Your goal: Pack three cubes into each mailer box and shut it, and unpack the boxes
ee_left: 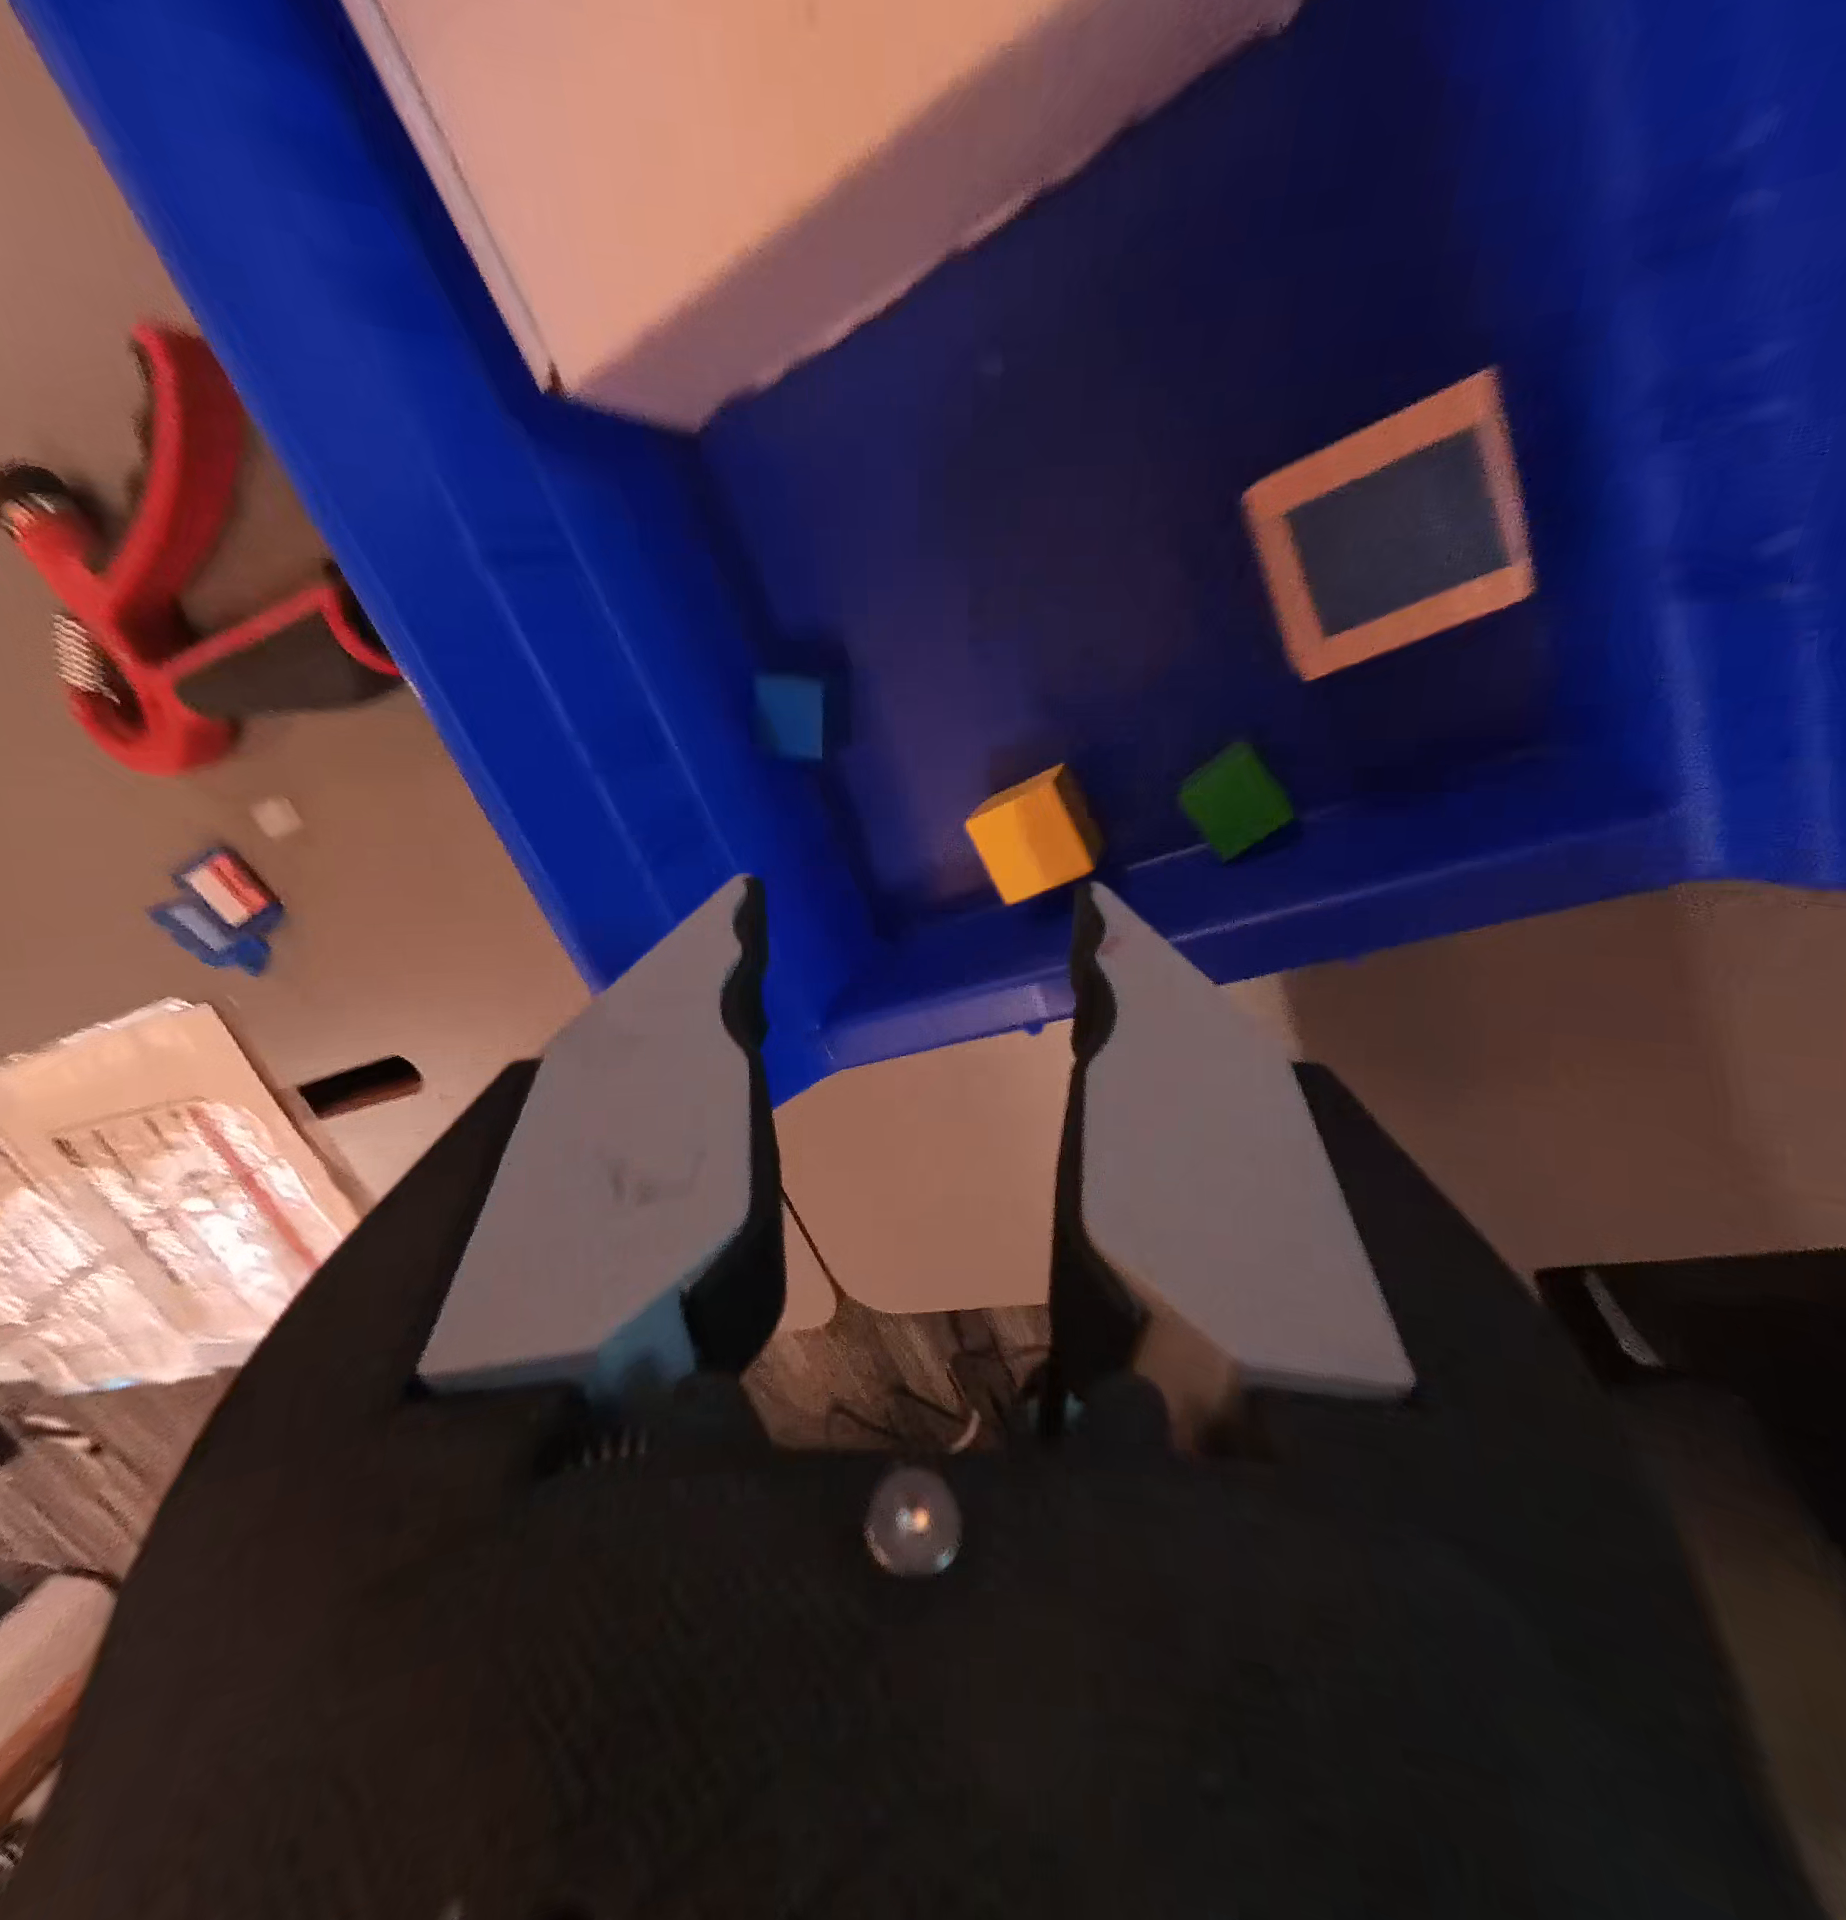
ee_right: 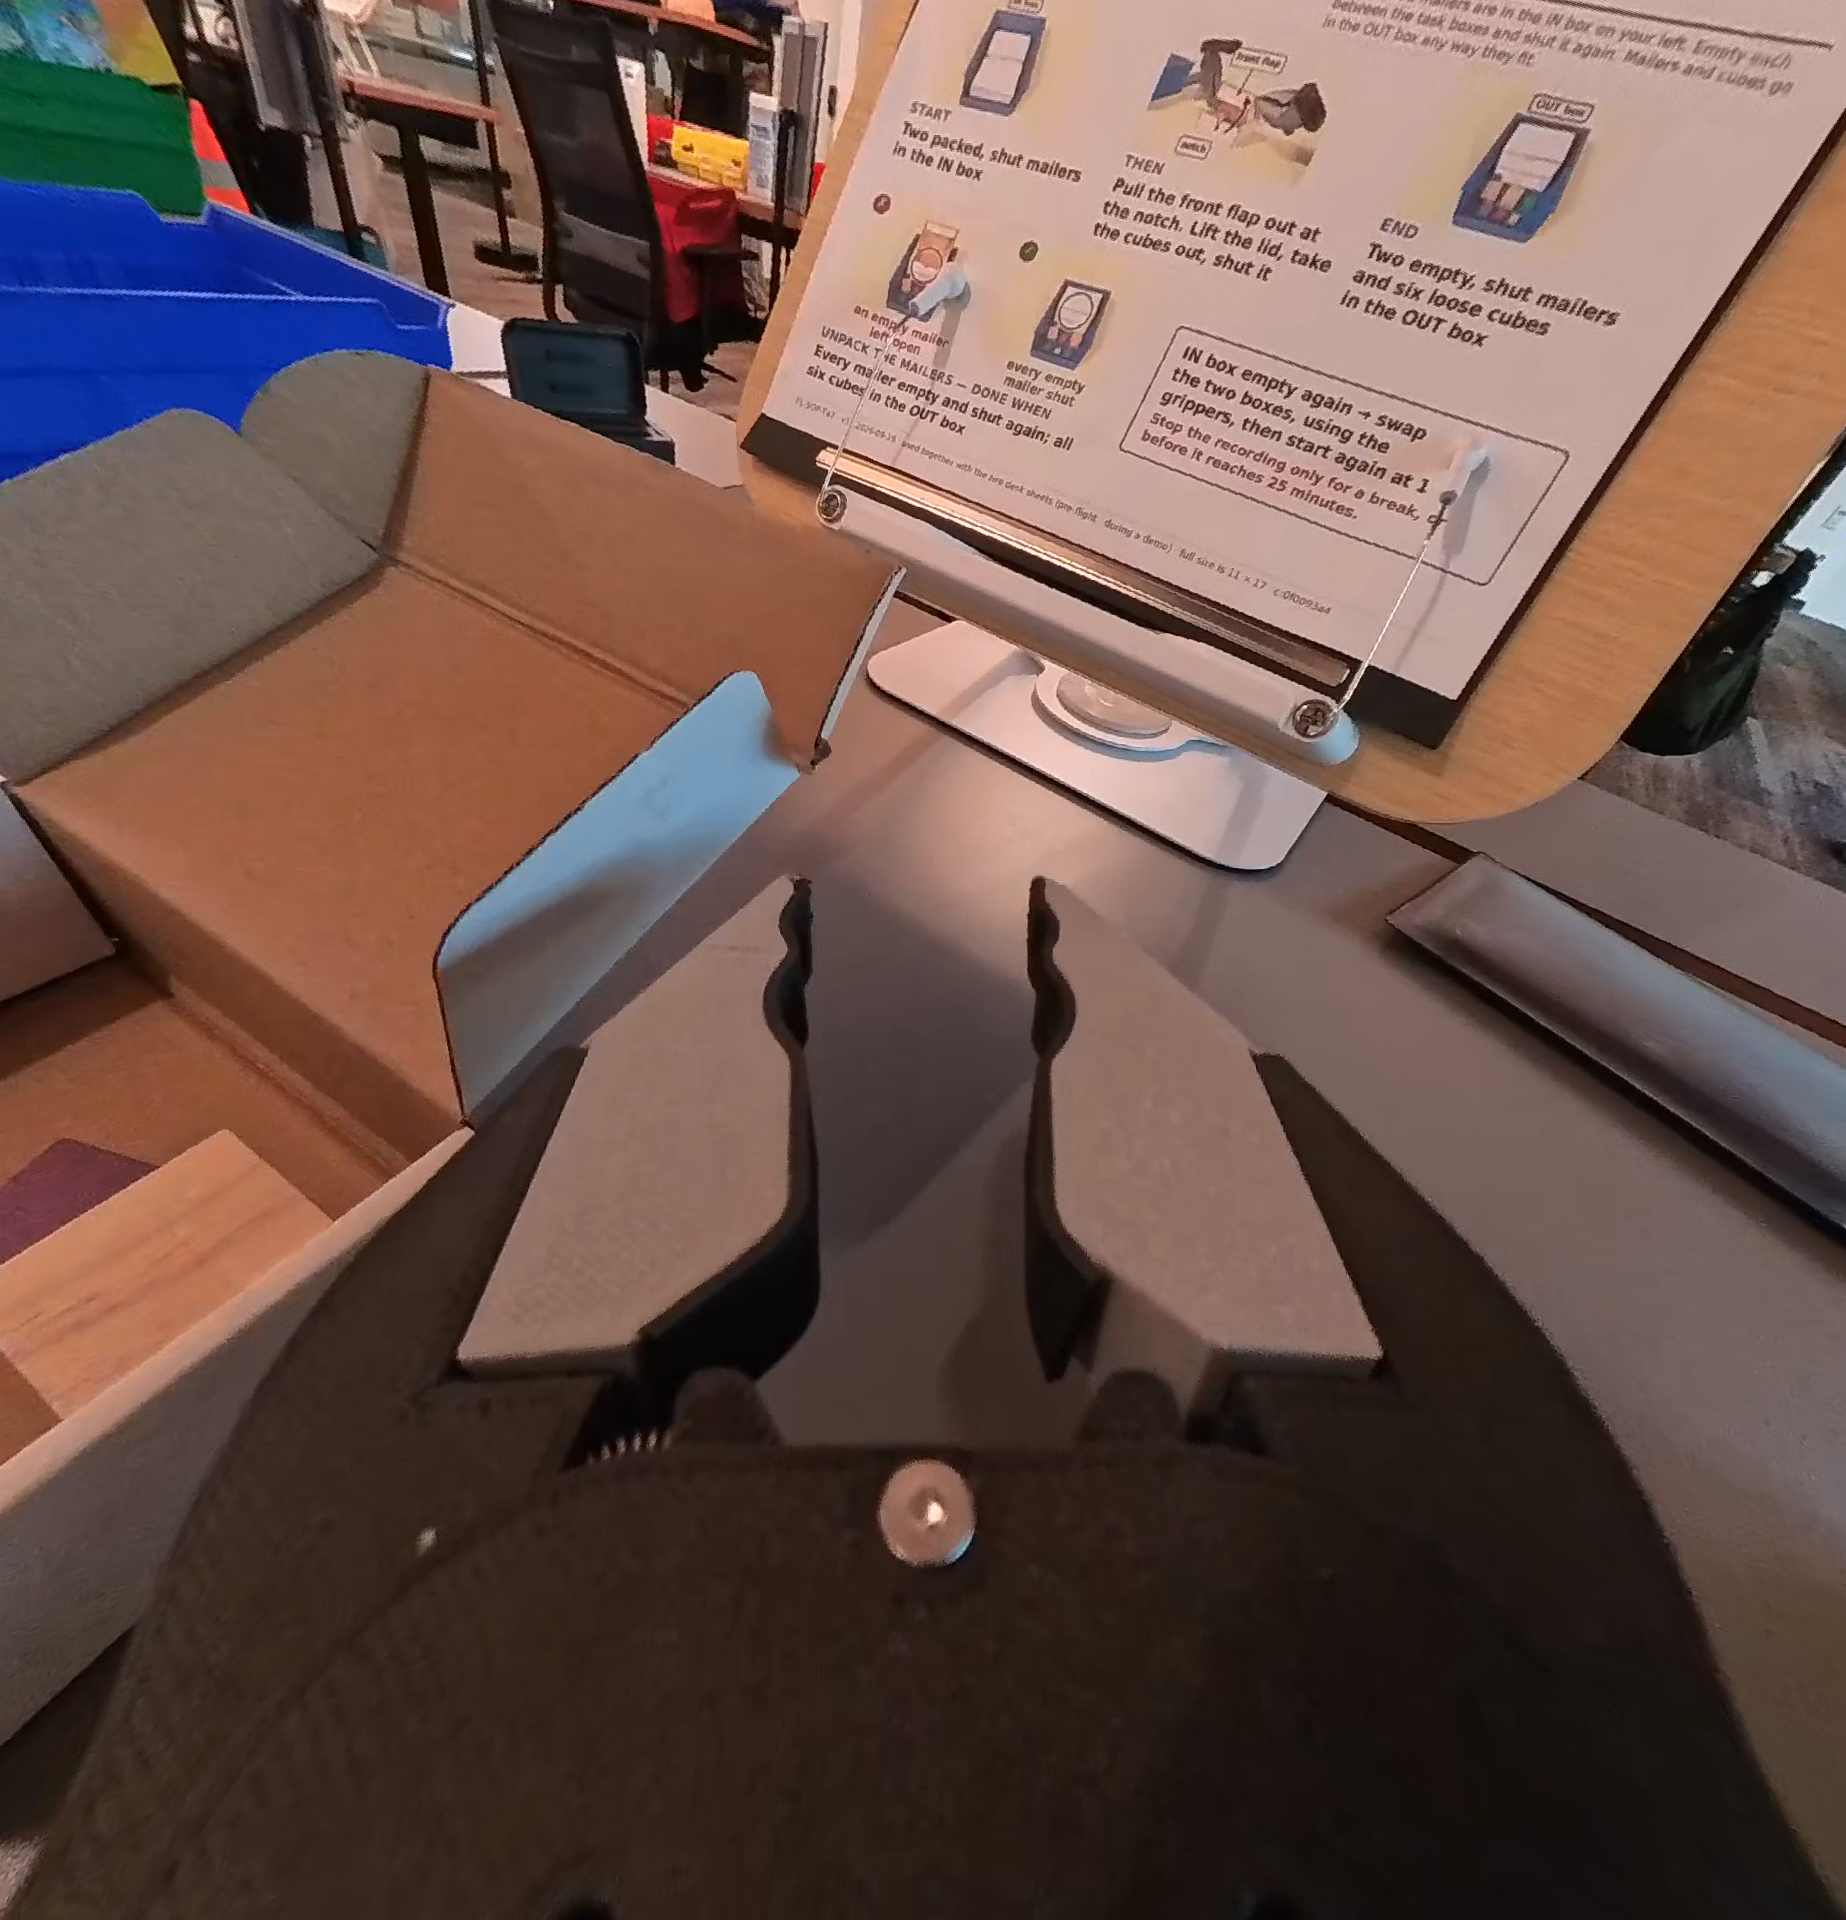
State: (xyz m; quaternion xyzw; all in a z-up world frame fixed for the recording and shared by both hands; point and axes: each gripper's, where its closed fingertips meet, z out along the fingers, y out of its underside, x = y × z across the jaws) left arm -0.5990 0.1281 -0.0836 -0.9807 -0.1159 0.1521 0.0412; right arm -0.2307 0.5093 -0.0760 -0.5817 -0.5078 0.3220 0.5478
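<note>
1. The left hand-held gripper (ee_left: 917, 914) has its grey fingers spread and holds nothing; it hovers just above the near corner of a deep blue plastic bin (ee_left: 607, 665).
2. On the bin floor lie three small cubes, apart from one another — a yellow cube (ee_left: 1033, 831) nearest the fingertips, a green cube (ee_left: 1236, 800) beside the near wall, and a blue cube (ee_left: 791, 715) against the side wall.
3. A closed pale mailer box (ee_left: 753, 187) fills the far part of the bin. A small flat wood-framed square with a dark centre (ee_left: 1392, 525) lies on the bin floor, well apart from the cubes. The left wrist view is motion-blurred.
4. Outside the bin, a red spring clamp (ee_left: 160, 561) rests on the desk (ee_left: 399, 852).
5. The right hand-held gripper (ee_right: 917, 904) is likewise spread and empty, poised over the dark desk surface (ee_right: 1314, 1195).
6. To its left stands an open brown cardboard mailer box (ee_right: 306, 790), white outside, its lid raised. Inside, a light wooden block (ee_right: 140, 1257) lies beside a purple block (ee_right: 46, 1195); only part of the interior shows.
7. Beyond the gripper, a printed instruction sheet (ee_right: 1262, 260) sits on a wood-edged board on a white stand (ee_right: 1106, 769).
8. A blue bin (ee_right: 150, 312) shows behind the open mailer.
</note>
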